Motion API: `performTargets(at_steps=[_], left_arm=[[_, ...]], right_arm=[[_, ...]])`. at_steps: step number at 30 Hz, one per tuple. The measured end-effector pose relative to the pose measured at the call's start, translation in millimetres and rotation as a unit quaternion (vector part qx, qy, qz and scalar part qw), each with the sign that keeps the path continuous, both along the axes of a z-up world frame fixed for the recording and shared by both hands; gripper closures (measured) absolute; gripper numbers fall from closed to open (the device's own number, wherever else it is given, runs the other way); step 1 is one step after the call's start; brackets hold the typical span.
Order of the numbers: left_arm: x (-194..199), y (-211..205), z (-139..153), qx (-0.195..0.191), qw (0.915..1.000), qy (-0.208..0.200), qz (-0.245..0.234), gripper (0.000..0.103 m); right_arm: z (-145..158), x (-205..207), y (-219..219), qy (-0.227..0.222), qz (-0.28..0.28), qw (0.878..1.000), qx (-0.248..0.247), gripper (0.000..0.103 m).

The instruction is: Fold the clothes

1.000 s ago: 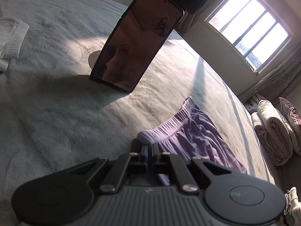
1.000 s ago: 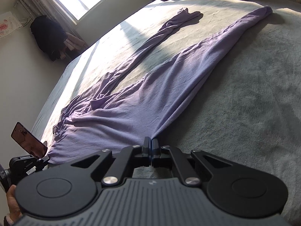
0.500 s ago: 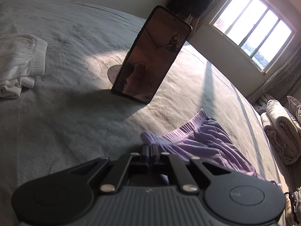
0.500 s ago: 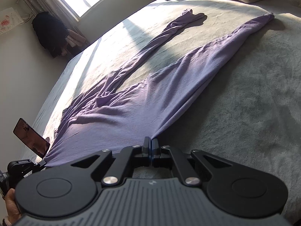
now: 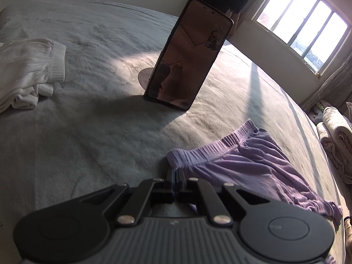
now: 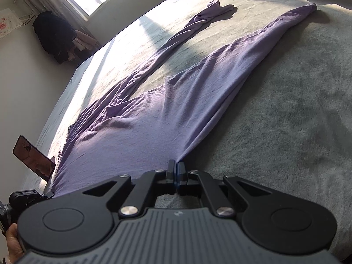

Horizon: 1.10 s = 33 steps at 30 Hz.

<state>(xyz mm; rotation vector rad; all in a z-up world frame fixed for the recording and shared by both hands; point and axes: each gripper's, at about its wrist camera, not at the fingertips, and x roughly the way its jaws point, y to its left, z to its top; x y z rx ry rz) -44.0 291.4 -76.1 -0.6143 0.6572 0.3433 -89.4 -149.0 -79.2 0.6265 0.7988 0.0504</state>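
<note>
The purple trousers (image 6: pixel 167 114) lie spread on the bed (image 6: pixel 286 121), waistband nearest the grippers, both legs running away toward the far side. One leg lies fairly flat; the other is twisted and narrow.

The left gripper (image 5: pixel 176 177) is clamped on the waistband corner (image 5: pixel 176 156). The right gripper (image 6: pixel 176 171) is closed on the opposite corner of the waist, where the fabric gathers into a pinched point.

Step in hand, as judged: tension the waistband before folding. Draw both corners apart evenly and keep the cloth low against the bed so creases pull out. Avoid dragging toward the phone (image 5: pixel 189 55) standing upright just beyond the waistband, or the white garment (image 5: pixel 28 72) farther off.

Both grippers tilt downward toward the bed surface. A hand (image 6: pixel 12 244) shows at the edge of the right wrist view.
</note>
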Motion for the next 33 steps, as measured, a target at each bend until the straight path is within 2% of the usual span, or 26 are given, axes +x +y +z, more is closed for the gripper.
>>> performTargets(at_steps=[7, 11, 17, 23, 25, 30, 33], left_arm=[[-1, -6, 4, 0.014, 0.9999, 0.003, -0.007, 0.098], [-2, -5, 6, 0.016, 0.9999, 0.002, -0.005, 0.094], [-7, -6, 13, 0.03, 0.9995, -0.008, 0.003, 0.08], [-11, -13, 24, 0.035, 0.999, -0.026, -0.01, 0.076], [-11, -18, 28, 0.033, 0.9988, -0.031, -0.018, 0.074], [-1, -48, 39, 0.028, 0.995, -0.044, -0.085, 0.066], [8, -77, 42, 0.026, 0.989, -0.045, -0.138, 0.065]], right_arm=[[0, -1, -5, -0.005, 0.001, 1.0, 0.012, 0.101], [2, -1, -8, -0.007, -0.002, 1.0, 0.016, 0.091], [3, -2, -16, -0.006, -0.015, 1.0, 0.025, 0.091], [4, 0, -26, -0.002, -0.029, 0.999, 0.035, 0.09], [5, 2, -30, 0.001, -0.034, 0.999, 0.037, 0.09], [14, 15, -48, 0.027, -0.039, 0.997, 0.054, 0.088], [26, 24, -63, 0.031, -0.038, 0.998, 0.032, 0.088]])
